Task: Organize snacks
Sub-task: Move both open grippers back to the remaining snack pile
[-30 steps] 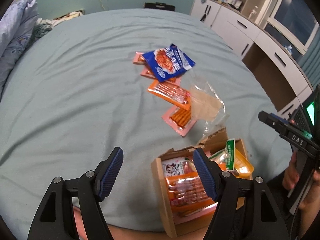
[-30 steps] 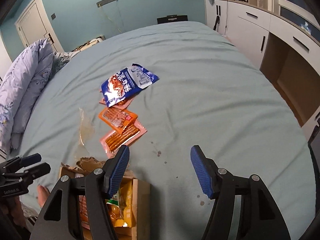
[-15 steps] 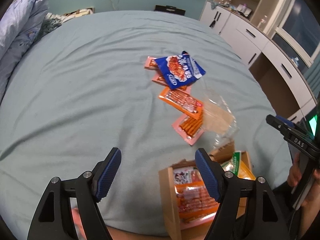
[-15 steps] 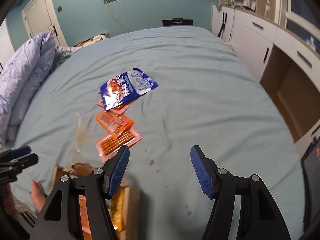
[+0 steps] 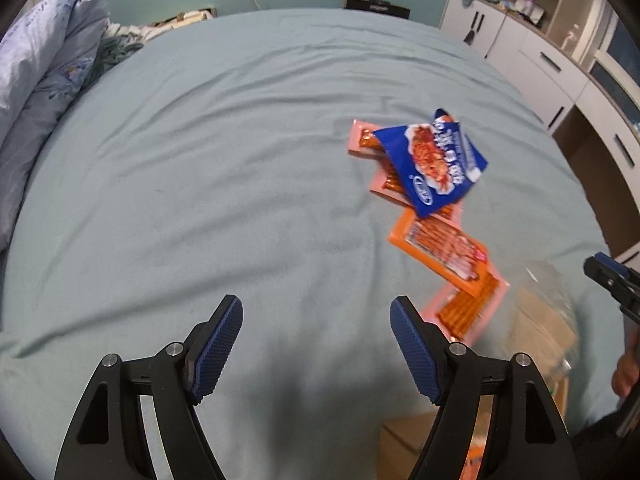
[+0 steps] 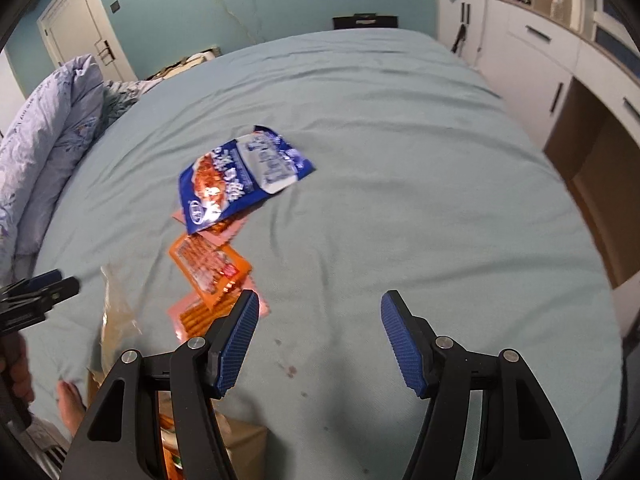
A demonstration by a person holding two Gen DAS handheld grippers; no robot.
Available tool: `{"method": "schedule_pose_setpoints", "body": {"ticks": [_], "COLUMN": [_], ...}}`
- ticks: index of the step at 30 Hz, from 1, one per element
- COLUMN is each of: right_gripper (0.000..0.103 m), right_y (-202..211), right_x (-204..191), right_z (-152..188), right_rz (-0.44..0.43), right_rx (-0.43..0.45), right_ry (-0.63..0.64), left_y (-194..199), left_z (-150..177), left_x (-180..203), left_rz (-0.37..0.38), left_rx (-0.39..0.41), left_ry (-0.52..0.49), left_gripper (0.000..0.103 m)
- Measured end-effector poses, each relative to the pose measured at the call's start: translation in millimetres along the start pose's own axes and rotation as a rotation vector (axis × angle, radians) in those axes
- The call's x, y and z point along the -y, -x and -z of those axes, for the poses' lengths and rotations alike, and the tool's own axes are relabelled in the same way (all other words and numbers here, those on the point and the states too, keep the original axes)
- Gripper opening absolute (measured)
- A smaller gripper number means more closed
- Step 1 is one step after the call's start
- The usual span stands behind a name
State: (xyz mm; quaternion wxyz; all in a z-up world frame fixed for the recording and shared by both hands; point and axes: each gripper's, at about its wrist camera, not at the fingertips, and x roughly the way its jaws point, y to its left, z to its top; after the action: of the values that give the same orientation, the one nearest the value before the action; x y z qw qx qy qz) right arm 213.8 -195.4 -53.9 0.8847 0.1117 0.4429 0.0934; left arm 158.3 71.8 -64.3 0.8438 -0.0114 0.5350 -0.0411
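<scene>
The blue snack bag (image 5: 434, 168) lies on the pale green bed sheet (image 5: 208, 184), well inside the sheet's edges, with wide bare sheet to its left and beyond it toward the far edge. Under the blue bag two pink packets (image 5: 362, 140) poke out; nearer than it lies one orange packet (image 5: 440, 250), overlapping one more pink packet (image 5: 468, 310). Nearer still are one clear plastic bag (image 5: 548, 320) and one cardboard box (image 5: 404, 448). The left gripper (image 5: 316, 332) and right gripper (image 6: 316, 330) both hover with jaws apart and nothing between them, short of the blue bag.
</scene>
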Motion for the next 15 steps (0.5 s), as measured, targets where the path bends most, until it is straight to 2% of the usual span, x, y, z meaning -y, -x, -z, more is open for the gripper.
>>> {"method": "schedule_pose_setpoints", "body": {"ticks": [6, 11, 13, 15], "right_gripper": [0.063, 0.063, 0.063, 0.063], "right_y": [-28.9, -73.2, -94.1, -116.5], "right_x": [-11.2, -29.2, -36.6, -45.1], "right_z": [-15.7, -31.9, -36.1, -38.8], "right_rz": [-0.056, -0.161, -0.205, -0.209], "right_rx": [-0.052, -0.164, -0.211, -0.248], "right_ry": [0.073, 0.149, 0.194, 0.246], "left_y": [-36.8, -58.7, -66.7, -75.0], "left_z": [-8.7, -9.6, -9.2, -8.5], "left_x": [8.7, 22.7, 23.8, 23.6], "left_rz": [0.027, 0.014, 0.029, 0.048], "left_rx": [-0.094, -0.151, -0.178, -0.210], "left_ry": [-0.011, -0.073, -0.068, -0.053], "left_gripper": [0.077, 0.077, 0.077, 0.077]}}
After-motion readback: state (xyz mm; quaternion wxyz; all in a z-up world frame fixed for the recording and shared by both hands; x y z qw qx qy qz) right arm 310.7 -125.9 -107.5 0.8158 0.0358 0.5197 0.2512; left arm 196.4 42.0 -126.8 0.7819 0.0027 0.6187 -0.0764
